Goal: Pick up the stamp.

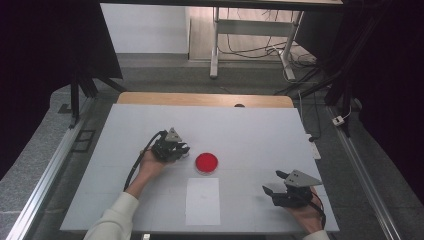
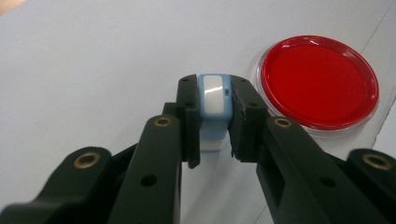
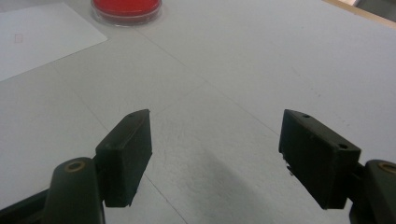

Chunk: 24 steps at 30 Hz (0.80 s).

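Note:
In the left gripper view a small light-blue and white block [image 2: 215, 108] stands between the two black jaws, whose pads press on both its sides; my left gripper [image 2: 214, 123] is shut on it. From above, that gripper [image 1: 183, 150] sits just left of a round red dish [image 1: 206, 163] with a clear rim, which also appears in the left gripper view [image 2: 320, 80] to the right of the block. My right gripper [image 1: 275, 182] rests near the table's front right, jaws wide apart with nothing between them [image 3: 215, 154].
A white sheet of paper [image 1: 203, 201] lies flat in front of the red dish, near the front edge. The white table top [image 1: 250, 130] has a wooden strip along its far edge. Metal rails run down both sides of the table.

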Motion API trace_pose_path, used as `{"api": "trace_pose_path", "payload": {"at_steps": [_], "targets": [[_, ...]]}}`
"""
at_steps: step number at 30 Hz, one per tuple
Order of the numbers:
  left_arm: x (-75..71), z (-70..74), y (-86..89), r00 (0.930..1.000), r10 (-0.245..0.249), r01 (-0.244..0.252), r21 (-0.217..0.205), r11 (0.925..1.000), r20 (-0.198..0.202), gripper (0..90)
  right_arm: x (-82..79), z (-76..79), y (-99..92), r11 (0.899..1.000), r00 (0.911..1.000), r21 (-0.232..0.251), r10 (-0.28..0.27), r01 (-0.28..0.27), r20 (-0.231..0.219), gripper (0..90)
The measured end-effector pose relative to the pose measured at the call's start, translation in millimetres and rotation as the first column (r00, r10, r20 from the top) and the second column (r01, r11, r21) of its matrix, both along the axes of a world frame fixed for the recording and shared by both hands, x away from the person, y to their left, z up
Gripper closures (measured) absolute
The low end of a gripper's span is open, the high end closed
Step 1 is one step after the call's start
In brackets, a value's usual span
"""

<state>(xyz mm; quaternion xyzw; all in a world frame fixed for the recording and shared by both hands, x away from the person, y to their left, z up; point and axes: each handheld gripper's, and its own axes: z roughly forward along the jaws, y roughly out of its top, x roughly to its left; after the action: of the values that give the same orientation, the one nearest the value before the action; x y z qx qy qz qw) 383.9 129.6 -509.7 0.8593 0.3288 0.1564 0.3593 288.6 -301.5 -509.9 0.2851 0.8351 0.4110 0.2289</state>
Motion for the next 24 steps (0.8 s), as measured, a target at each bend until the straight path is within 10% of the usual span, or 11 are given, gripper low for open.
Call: {"api": "trace_pose_path", "payload": {"at_steps": [24], "targets": [[-24.3,32.0,20.6,0.9986,0.013,-0.006,-0.129,0.9917,0.052,75.7,-0.7,-0.4,1.3,1.0,1.0,0.001,-0.006,0.006,0.007,25.1]]}}
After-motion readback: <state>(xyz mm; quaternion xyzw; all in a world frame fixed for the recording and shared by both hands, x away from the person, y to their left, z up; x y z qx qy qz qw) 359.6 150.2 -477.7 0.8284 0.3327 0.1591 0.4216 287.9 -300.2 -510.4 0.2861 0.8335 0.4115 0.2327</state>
